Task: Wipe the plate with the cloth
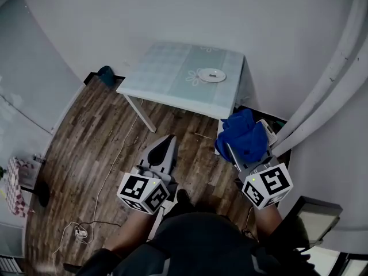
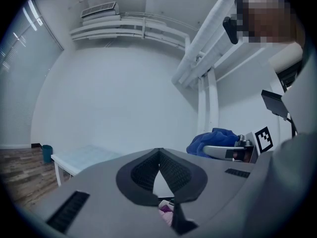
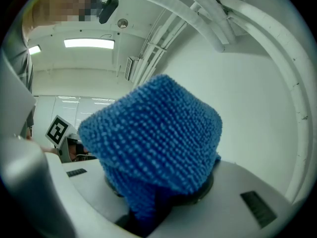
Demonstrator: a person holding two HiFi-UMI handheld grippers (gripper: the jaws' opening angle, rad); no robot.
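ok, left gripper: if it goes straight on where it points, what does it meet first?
Probably the white wall. In its own view the left gripper, jaws together, aims above and right of the table, with nothing nearer in line. Depth is unclear.

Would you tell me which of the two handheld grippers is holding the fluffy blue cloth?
The right gripper: its jaws clamp the fluffy blue cloth, while the left gripper has shut, empty jaws.
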